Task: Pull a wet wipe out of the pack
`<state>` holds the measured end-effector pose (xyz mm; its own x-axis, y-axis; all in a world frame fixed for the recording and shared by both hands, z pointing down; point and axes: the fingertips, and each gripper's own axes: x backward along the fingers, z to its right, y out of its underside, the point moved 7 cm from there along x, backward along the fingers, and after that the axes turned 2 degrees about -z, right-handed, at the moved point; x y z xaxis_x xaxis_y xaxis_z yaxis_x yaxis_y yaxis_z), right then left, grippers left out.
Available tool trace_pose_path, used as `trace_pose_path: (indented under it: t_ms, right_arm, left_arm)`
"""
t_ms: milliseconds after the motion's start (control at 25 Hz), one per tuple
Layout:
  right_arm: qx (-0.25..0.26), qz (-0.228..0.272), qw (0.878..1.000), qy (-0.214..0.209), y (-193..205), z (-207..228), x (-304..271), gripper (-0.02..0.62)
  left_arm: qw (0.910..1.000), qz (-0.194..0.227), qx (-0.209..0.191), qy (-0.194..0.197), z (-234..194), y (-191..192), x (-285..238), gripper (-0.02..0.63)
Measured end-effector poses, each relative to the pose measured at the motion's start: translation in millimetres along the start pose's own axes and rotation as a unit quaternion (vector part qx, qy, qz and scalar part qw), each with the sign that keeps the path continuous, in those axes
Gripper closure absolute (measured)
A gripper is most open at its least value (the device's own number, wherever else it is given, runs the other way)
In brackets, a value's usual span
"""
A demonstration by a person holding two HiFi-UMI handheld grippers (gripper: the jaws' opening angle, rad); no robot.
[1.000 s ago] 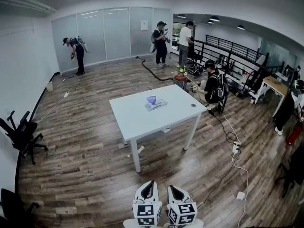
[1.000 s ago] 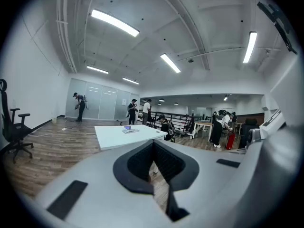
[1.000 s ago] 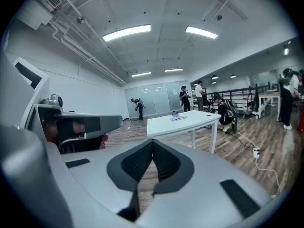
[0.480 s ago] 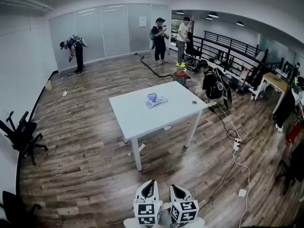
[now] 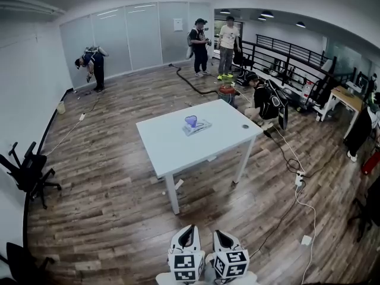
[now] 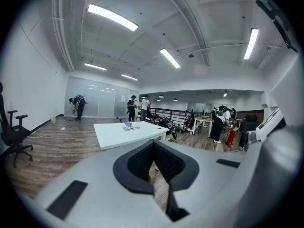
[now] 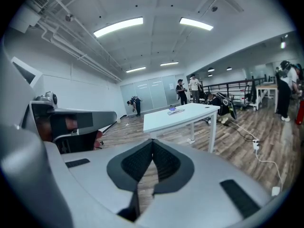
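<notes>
The wet wipe pack [image 5: 196,127] lies flat near the middle of the white table [image 5: 172,146], several steps ahead of me, with a purple-blue piece [image 5: 190,121] standing up from its top. Both grippers are held low and close to my body, far from the table. My left gripper [image 5: 187,229] has its jaws touching and nothing between them. My right gripper [image 5: 217,234] is beside it, also shut and holding nothing. The left gripper view shows the pack [image 6: 130,127] as a small shape on the table [image 6: 118,134]. In the right gripper view the pack [image 7: 175,110] is equally small.
A small dark disc [image 5: 245,126] sits near the table's right corner. Office chairs [image 5: 27,174] stand at the left wall. Cables and a power strip [image 5: 298,179] trail over the wood floor on the right. A crouching person [image 5: 264,103] and standing people [image 5: 200,46] are beyond the table.
The view has shifted slightly, and the table sits a touch lower and nearer. The people in the background have moved a little. Both grippers stay shut in the same place.
</notes>
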<state>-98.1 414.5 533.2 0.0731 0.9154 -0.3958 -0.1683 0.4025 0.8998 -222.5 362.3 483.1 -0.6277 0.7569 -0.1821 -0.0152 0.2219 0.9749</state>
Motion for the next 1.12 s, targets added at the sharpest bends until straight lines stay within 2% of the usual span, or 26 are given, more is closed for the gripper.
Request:
trace_pose_path:
  t_ms: [360,680,1120]
  right_arm:
    - [0.003,0.003,1.000,-0.003,-16,14,-28,0.585]
    - [0.011,0.001,1.000,-0.028,-44,25,-60,0.586]
    - [0.008,0.003,0.999,-0.032,-68,68,-92,0.586]
  left_arm:
    - [1.0000,-0.007,0.002,-0.005,-7,-1,-31,0.609]
    - [0.9996,-0.010,0.000,-0.027,-16,-17,-62,0.611]
    - [0.9994,-0.013,-0.004,-0.032,-11,-31,-117,0.610]
